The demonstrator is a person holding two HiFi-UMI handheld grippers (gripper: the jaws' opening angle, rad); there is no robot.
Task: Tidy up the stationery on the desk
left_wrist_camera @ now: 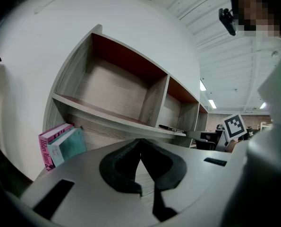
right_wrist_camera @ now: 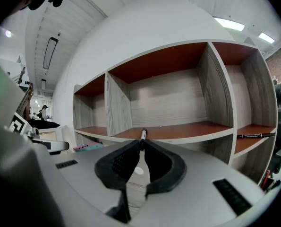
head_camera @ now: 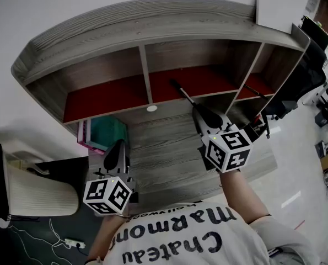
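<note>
while the right gripper (head_camera: 199, 111) pinched the pen (head_camera: 182, 92), tip at the middle shelf's (head_camera: 208, 77) lip, a tilted release could roll it onto the bench (head_camera: 164, 145); the left gripper (head_camera: 118, 148) hung closed, empty.

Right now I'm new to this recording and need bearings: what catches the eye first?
The right gripper is shut on a dark pen, its tip at the middle compartment of the red-floored shelf. Another pen lies in the right compartment; pink and teal books stand at the desk's left.
</note>
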